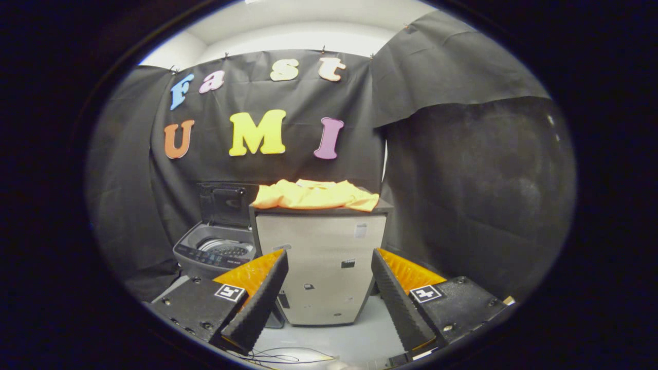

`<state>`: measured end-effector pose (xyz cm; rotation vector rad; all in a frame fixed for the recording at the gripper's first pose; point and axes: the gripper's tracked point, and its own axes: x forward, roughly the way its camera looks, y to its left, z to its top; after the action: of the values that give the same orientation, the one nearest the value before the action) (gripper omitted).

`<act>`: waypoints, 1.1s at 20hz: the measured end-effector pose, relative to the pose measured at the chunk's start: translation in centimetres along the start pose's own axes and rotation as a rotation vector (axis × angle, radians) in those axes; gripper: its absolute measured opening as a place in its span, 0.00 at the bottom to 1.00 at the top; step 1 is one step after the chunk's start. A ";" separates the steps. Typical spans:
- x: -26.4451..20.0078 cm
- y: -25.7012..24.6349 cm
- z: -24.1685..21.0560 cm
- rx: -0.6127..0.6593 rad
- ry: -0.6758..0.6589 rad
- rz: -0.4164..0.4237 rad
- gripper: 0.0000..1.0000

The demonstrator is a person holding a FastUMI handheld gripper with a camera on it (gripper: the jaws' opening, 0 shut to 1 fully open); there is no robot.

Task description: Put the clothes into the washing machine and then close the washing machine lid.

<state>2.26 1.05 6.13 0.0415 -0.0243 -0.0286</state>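
Note:
A crumpled orange-yellow garment (pixel 316 195) lies on top of a tall silver cabinet (pixel 321 267), well beyond my fingers and above them. To the cabinet's left stands a small grey top-loading washing machine (pixel 213 252). Its dark lid (pixel 226 204) is raised upright at the back, and the drum opening (pixel 229 249) shows. My gripper (pixel 329 259) is open, the two fingers spread wide with only the cabinet's front seen between them. Nothing is held.
Black cloth walls close the booth behind and on the right (pixel 478 205). The floor (pixel 329 341) ahead of the cabinet is pale, with thin cables (pixel 280 355) lying near my fingers.

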 end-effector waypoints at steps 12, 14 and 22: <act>11.7 1.6 16.9 0.027 -0.014 -0.018 1.00; 15.1 2.4 18.7 0.029 0.000 -0.006 1.00; 28.3 5.9 20.1 -0.044 0.153 0.065 1.00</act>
<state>30.19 5.27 27.16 -0.0012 0.1282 0.0392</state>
